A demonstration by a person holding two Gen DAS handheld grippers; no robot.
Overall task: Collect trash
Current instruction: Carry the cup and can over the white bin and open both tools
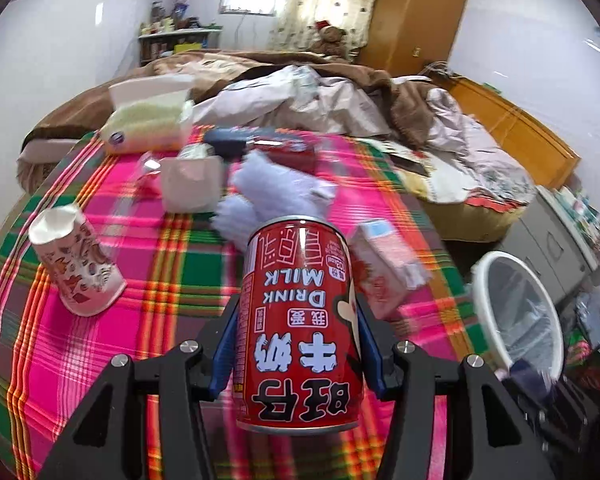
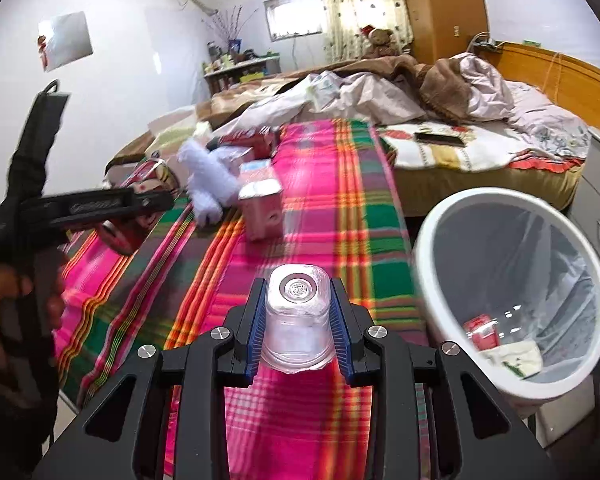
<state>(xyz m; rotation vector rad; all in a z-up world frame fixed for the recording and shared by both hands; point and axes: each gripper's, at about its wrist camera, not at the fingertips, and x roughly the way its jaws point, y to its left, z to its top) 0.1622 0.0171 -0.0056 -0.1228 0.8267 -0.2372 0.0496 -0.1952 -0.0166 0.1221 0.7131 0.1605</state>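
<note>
My left gripper [image 1: 298,320] is shut on a red milk drink can [image 1: 298,328], held upside down above the plaid cloth. My right gripper [image 2: 298,304] is shut on a clear plastic cup [image 2: 298,316], held bottom-forward above the cloth, just left of the white trash bin [image 2: 428,248]. The bin has a clear liner and holds a red wrapper [image 2: 482,330] and a white packet. The bin also shows in the left wrist view [image 1: 482,300], to the right of the can. The left gripper with its can shows at the left of the right wrist view [image 2: 140,208].
On the plaid cloth [image 1: 140,340] lie a tipped paper cup [image 1: 76,264], a white square cup [image 1: 190,188], a white fluffy wad [image 1: 272,192], a pink carton [image 2: 260,208] and a tissue box [image 1: 148,120]. A bed with rumpled bedding [image 2: 440,92] lies behind.
</note>
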